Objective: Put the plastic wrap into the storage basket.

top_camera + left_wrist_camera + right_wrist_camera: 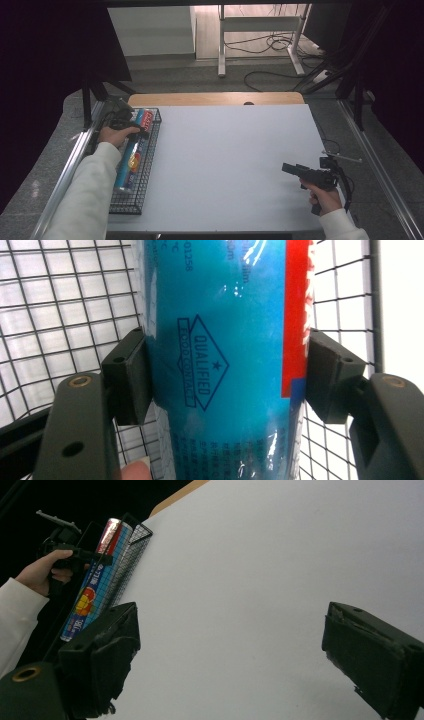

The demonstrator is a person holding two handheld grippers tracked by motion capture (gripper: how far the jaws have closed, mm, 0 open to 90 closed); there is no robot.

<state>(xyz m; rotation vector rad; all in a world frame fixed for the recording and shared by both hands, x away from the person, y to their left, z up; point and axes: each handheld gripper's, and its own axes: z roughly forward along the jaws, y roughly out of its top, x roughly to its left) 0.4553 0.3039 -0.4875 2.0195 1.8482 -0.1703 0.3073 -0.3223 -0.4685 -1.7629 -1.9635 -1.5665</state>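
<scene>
The left hand-held gripper [227, 375] is reaching into the wire basket [150, 150] at the bench's [235, 160] left edge and straddling the roll [225, 340], a long blue tube in glossy film lying lengthwise in the basket. In the left gripper view its jaws are sitting on either side of the roll: the left pad is touching the film, while the right one is at the red band, and I cannot tell whether it is pressing or just beside it. So the grip looks closed or very nearly closed on the roll, near its far end as seen from the high view.

The right hand-held gripper [230, 665] is hovering wide open over the bare white bench, well apart from the basket, holding nothing.

Judging from this, the main risk is slip: the film is shiny and the roll round, so a light squeeze could let it rotate or slide out. Gripping near one end could also make the long roll tip down and catch on the basket's wire rim while lifting. A snag could drag the light basket along.
</scene>
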